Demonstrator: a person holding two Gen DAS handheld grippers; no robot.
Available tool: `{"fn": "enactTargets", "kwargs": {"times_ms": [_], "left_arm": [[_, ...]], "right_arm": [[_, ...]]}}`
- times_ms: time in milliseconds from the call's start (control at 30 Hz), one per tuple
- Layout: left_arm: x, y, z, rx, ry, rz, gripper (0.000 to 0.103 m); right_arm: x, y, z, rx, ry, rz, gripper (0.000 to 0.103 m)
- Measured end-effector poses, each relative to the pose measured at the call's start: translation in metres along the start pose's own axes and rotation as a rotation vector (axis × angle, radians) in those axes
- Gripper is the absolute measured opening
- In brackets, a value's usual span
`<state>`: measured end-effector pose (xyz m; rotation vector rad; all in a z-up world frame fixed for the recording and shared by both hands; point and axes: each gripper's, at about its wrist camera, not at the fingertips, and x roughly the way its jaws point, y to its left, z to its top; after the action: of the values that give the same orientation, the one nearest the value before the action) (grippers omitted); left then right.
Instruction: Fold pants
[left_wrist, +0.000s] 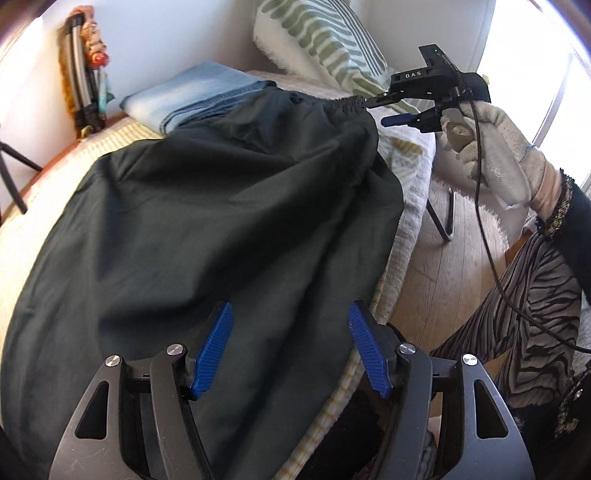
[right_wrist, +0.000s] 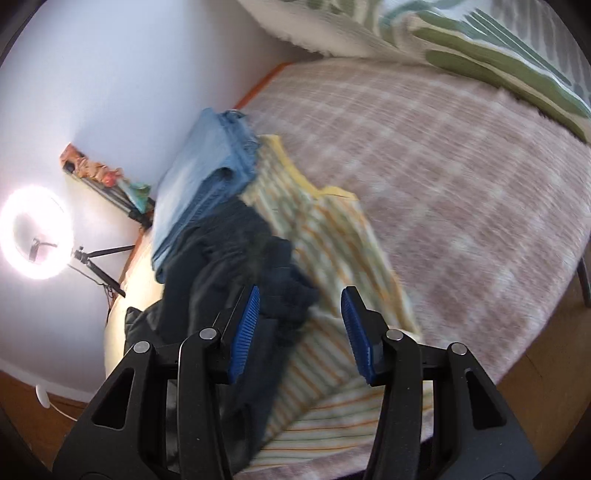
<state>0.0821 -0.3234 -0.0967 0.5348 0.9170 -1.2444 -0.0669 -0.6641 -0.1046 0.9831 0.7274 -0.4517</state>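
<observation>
The left gripper (left_wrist: 290, 347) has its jaws wide, nothing between them, just above the dark pants (left_wrist: 207, 229) that lie spread over the bed (left_wrist: 410, 206). The right gripper (right_wrist: 301, 334) has jaws part open w/ the bunched waistband between them; in the left view one finger seems to touch the elastic, but grip I cannot tell. Folded jeans (left_wrist: 192, 99) lie beyond the pants, striped pillow (left_wrist: 325, 40) near the wall.

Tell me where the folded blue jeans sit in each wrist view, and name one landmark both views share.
Left wrist view: folded blue jeans upper left of centre, behind the dark pants.
Right wrist view: folded blue jeans left of centre, above the dark pants.
Shared landmark: the green-striped pillow, toward the top in both.
</observation>
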Motion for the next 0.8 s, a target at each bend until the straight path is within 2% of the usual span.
{"fn": "enactTargets", "kwargs": {"times_ms": [100,167,333,533,700,733,800], "left_arm": [[0.006,0.002,0.002,-0.017,0.014,-0.013,0.065],[0.008,0.003,0.003,-0.025,0.013,-0.016,0.065],[0.013,0.011,0.001,-0.057,0.021,-0.019,0.065],[0.011,0.02,-0.005,-0.088,0.037,-0.01,0.065],[0.011,0.021,-0.009,-0.093,0.043,-0.006,0.065],[0.012,0.021,-0.009,-0.094,0.043,-0.006,0.065],[0.012,0.021,-0.008,-0.102,0.041,-0.008,0.065]], "right_arm": [[0.006,-0.005,0.001,-0.005,0.024,-0.006,0.032],[0.013,-0.004,0.002,-0.024,0.044,-0.013,0.027],[0.024,0.002,0.005,-0.032,0.08,0.014,0.026],[0.037,0.007,0.004,-0.039,0.102,-0.014,0.03],[0.041,0.007,0.002,-0.037,0.09,-0.006,0.029],[0.04,0.008,0.001,-0.043,0.077,0.004,0.02],[0.035,0.013,0.001,-0.07,0.053,0.014,0.014]]}}
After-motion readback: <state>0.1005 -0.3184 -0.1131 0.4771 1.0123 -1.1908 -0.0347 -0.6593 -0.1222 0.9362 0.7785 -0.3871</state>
